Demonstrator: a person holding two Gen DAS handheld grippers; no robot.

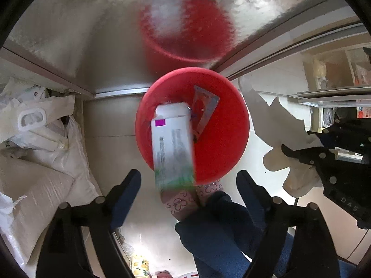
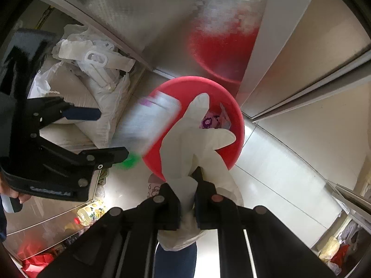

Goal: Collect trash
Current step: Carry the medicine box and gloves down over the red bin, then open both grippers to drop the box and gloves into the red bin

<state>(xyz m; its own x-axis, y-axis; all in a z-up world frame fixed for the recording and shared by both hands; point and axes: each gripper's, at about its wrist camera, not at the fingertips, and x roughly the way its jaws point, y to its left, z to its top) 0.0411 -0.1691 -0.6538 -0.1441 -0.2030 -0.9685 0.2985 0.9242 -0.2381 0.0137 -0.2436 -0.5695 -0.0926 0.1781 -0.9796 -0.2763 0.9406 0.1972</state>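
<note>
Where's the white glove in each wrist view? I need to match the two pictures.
Left wrist view: the white glove hangs at the right, beside the red bin, from the right gripper.
Right wrist view: the glove is at centre, pinched in the jaws, over the bin.
Shared landmark: the red bin.

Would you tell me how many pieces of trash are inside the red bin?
2: a box falling in, and a foil wrapper behind it in the bin. More may be hidden.

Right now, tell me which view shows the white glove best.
The right wrist view: the glove fills the centre, pinched in the right tool and hanging over the red bin. The left wrist view shows it only off to the side, partly hidden by that tool.
</note>
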